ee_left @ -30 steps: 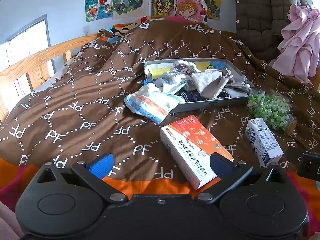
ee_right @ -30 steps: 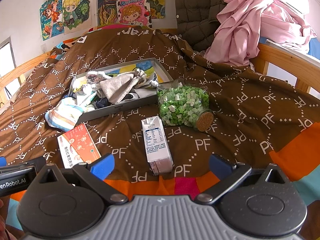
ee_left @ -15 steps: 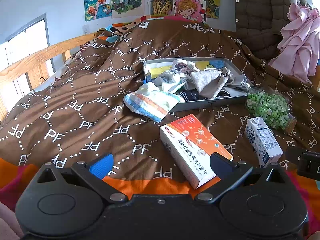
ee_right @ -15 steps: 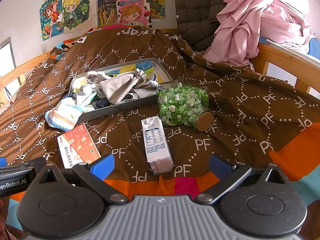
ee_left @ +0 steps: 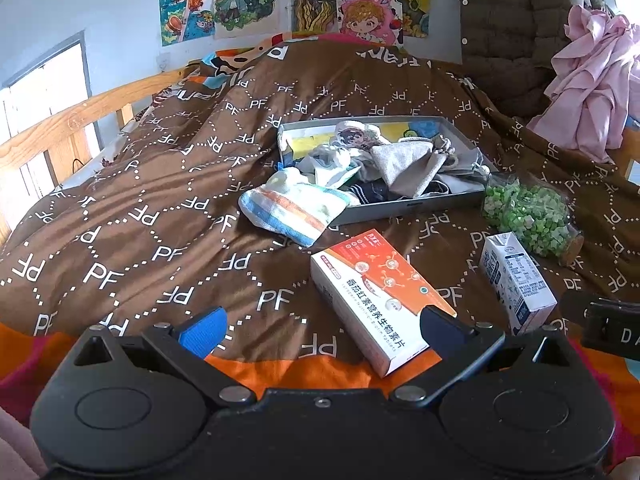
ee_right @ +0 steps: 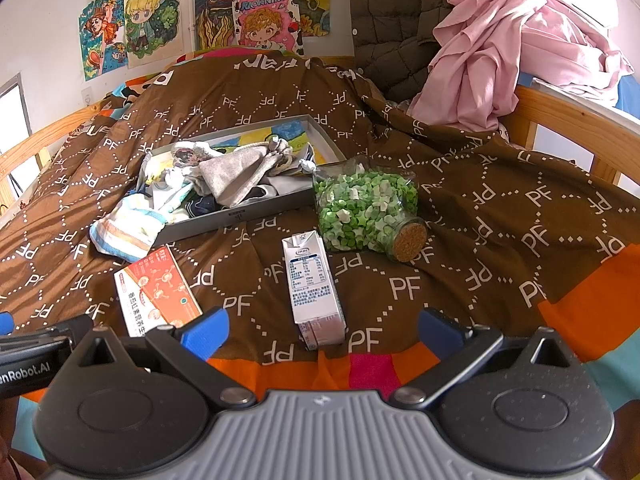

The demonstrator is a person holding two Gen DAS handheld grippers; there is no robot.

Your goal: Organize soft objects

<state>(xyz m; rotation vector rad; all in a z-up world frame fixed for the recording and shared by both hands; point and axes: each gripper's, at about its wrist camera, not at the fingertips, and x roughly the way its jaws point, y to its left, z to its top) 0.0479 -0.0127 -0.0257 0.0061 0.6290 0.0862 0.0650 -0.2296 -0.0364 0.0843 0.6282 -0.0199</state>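
A shallow grey tray (ee_left: 412, 203) (ee_right: 224, 218) sits mid-bed on the brown quilt, holding a grey drawstring pouch (ee_left: 408, 162) (ee_right: 240, 170), white socks and dark cloth. A striped towel (ee_left: 292, 208) (ee_right: 128, 230) lies half over the tray's near left corner. My left gripper (ee_left: 320, 330) hovers open low over the quilt's near edge, its right finger above the orange medicine box (ee_left: 380, 300). My right gripper (ee_right: 322, 330) is open too, with the milk carton (ee_right: 314, 284) lying just beyond the gap between its fingers.
A jar of green paper stars (ee_left: 528, 216) (ee_right: 368, 212) lies on its side right of the tray. The milk carton (ee_left: 516, 280) and medicine box (ee_right: 156, 288) lie nearer. Wooden bed rails (ee_left: 60, 128) (ee_right: 572, 120) flank the bed; pink clothing (ee_right: 500, 48) hangs at back right.
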